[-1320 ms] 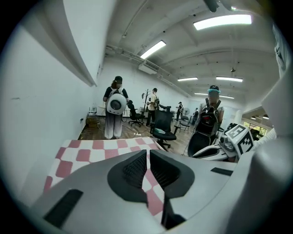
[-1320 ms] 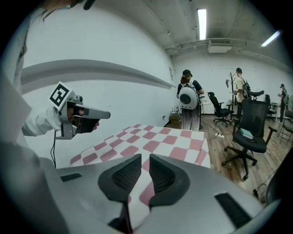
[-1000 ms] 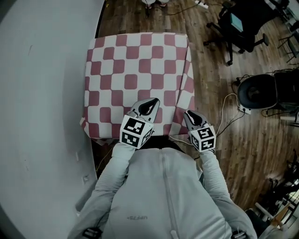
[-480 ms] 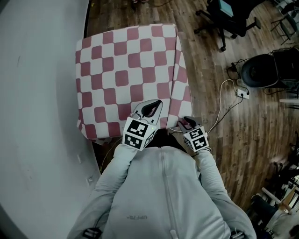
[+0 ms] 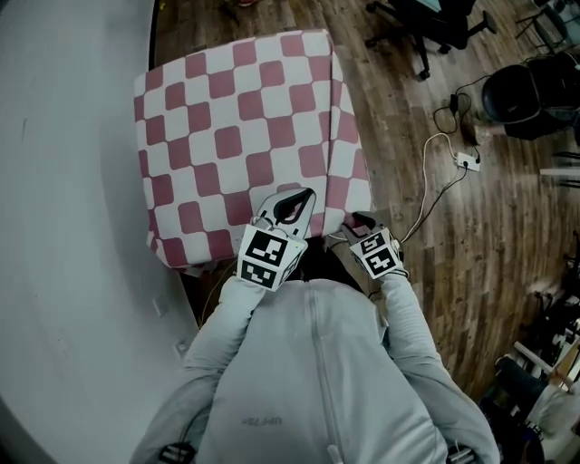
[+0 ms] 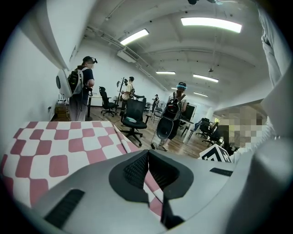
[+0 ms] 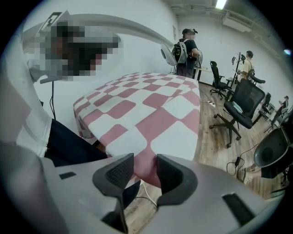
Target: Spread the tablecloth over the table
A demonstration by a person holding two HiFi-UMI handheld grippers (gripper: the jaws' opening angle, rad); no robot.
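A red-and-white checked tablecloth (image 5: pixel 236 136) covers the table, and its edges hang over the sides. My left gripper (image 5: pixel 292 205) rests over the cloth's near edge with its jaws shut, and a fold of the cloth (image 6: pixel 55 146) shows in the slit behind the pads. My right gripper (image 5: pixel 361 220) points steeply down at the near right corner. Its jaws are opening, and the hanging pink corner (image 7: pixel 146 169) sits between the pads without being pressed. Both sleeves and the person's grey jacket hide the table's near side.
A white wall (image 5: pixel 63 181) runs along the table's left side. Wooden floor (image 5: pixel 435 272) lies to the right, with a power strip and cable (image 5: pixel 467 163) and office chairs (image 5: pixel 426 23). Several people with backpacks (image 6: pixel 82 87) stand farther off.
My right gripper has sunk toward the near right corner and its jaws have opened off the cloth. The left gripper stayed shut and shifted a little along the near edge.
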